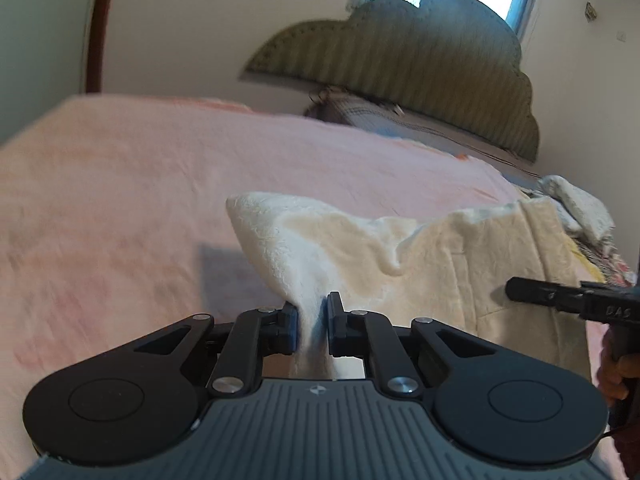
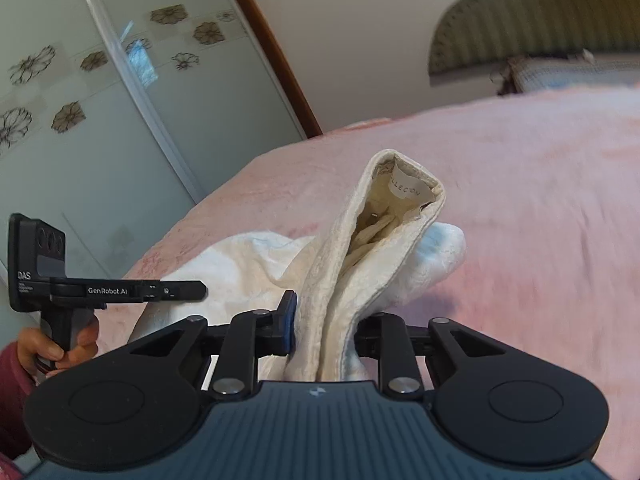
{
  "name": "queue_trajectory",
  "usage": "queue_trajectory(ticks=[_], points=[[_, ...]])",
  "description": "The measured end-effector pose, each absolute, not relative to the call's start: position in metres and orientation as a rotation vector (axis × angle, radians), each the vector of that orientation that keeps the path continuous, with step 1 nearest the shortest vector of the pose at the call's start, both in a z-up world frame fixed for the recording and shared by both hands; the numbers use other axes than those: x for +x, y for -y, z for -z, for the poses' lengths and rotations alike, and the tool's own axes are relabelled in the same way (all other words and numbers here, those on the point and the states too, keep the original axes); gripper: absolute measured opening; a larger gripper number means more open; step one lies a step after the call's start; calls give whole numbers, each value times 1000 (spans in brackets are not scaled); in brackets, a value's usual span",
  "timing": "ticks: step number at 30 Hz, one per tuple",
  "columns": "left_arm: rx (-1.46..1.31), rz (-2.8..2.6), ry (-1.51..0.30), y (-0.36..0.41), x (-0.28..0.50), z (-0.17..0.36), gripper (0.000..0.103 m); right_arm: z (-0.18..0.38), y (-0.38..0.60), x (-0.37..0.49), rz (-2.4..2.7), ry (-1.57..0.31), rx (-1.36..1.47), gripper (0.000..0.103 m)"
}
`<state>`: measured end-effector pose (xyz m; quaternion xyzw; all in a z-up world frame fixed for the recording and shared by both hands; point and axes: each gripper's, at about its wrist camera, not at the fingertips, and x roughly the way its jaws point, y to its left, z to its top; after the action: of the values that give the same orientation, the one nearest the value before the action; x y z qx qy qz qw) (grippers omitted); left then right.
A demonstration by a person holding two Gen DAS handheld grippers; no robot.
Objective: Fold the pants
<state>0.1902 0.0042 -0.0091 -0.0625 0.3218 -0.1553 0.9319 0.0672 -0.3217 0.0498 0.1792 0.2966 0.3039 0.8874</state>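
Together, the left gripper and right gripper each pinch a bunched edge of the cream pants, lifted over a pink bedspread. Beyond, toward 1 o'clock in the left wrist view, stands a scalloped headboard.

Black tool — silver screws, ribbed grey body, maroon sleeve.

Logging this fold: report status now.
Left tongs shut on pants. Right tongs shut on waistband. Pants lifted over pink bed. Nothing blocking.
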Motion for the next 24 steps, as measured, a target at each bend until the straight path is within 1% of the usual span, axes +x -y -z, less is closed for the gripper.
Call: queue_trajectory(ticks=[3,6,10,12,13,14,15,16,18,19,21,23,24], points=[[-102,272,-623,-7,217,-1,12,-64,300,92,-642,-557,315,22],[-102,217,-630,-9,252,0,13,-69,288,124,-626,-556,322,22],[-68,133,-692,-10,288,21,13,-47,274,159,-569,-619,333,22],[-32,94,-704,-9,294,30,13,-31,269,171,-515,-677,335,25],[-28,98,-702,-9,293,31,17,-20,270,173,-472,-710,333,27],[-26,99,-696,-10,291,32,23,-12,272,174,-443,-733,341,34],[-20,103,-696,-11,286,31,23,-3,279,169,-426,-750,371,38],[-14,103,-697,-12,281,29,24,3,285,163,-422,-751,406,40],[0,90,-690,-12,268,23,28,4,294,143,-350,-726,413,52],[3,82,-680,-14,258,20,33,-1,296,130,-292,-697,369,53],[-11,79,-651,-18,235,14,45,-25,288,89,-202,-591,200,53],[-20,108,-633,-15,221,12,69,-44,270,39,-284,-512,67,53],[-30,109,-627,-13,215,12,71,-49,264,21,-383,-502,52,52]])
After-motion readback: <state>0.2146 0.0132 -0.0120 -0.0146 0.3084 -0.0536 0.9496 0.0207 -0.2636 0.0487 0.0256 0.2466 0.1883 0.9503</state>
